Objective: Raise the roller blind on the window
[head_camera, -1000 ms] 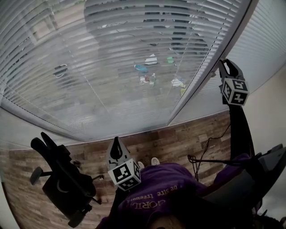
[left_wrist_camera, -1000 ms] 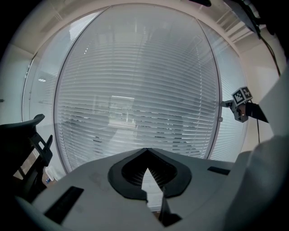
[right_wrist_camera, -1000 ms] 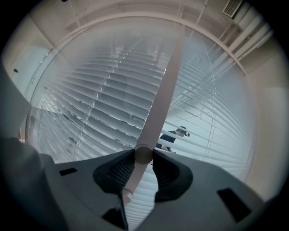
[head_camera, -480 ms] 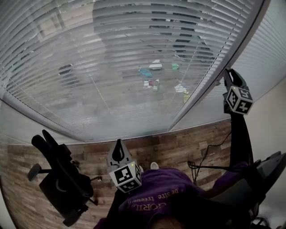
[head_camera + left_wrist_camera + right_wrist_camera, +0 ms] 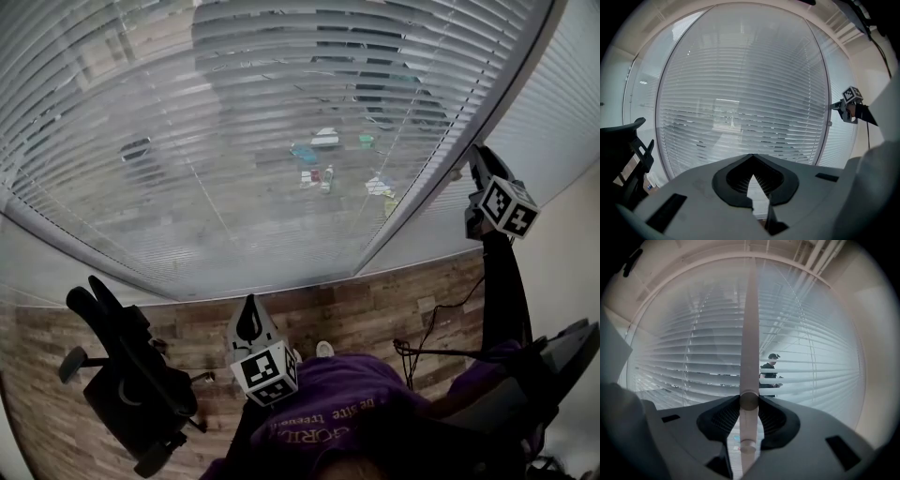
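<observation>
Smooth round wand (image 5: 750, 333) gripped by right claw (image 5: 749, 399), thin slatted blind (image 5: 234, 141)

Pale lettering across the purple shirt (image 5: 319, 417), upside down, too blurred to read, nothing else legible

Left claw (image 5: 249, 300) closed, right claw (image 5: 478, 152) raised, clamping

The white horizontal-slat window blind (image 5: 234, 141) shows a uniform stripe pattern. The pale cylindrical plastic wand (image 5: 750, 333) is plain off-white. The left tool (image 5: 249, 300) and right tool (image 5: 480, 155) are grey with black pads and black-and-white marker cubes. The brown wood-plank floor (image 5: 375, 309) is mottled. The black office chair (image 5: 131, 375) is unpatterned.
</observation>
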